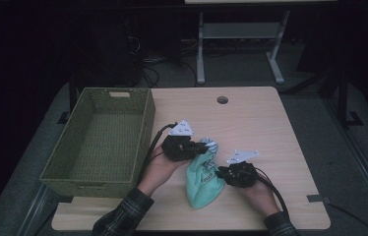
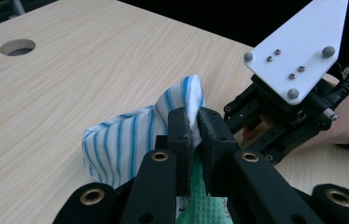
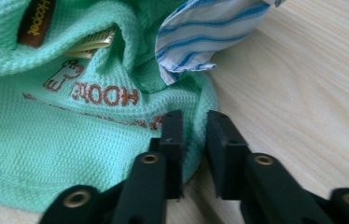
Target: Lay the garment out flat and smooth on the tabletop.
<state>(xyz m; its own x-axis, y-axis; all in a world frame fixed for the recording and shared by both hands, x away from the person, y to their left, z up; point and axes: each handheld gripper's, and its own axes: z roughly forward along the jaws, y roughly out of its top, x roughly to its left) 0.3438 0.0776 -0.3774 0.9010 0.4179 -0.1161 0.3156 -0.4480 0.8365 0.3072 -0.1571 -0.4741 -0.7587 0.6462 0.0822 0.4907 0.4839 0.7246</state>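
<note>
While your left gripper [image 2: 194, 126] pinches the striped cloth [image 2: 130, 140] on the worktop [image 1: 251, 118], squeeze your nearly shut right gripper [image 3: 195, 128] firmly on the green shirt's [image 3: 60, 140] edge before lifting.

Green woven basket [image 1: 98, 142] on table's [image 1: 251, 123] left side; metal stand legs [image 1: 241, 44] behind.
</note>
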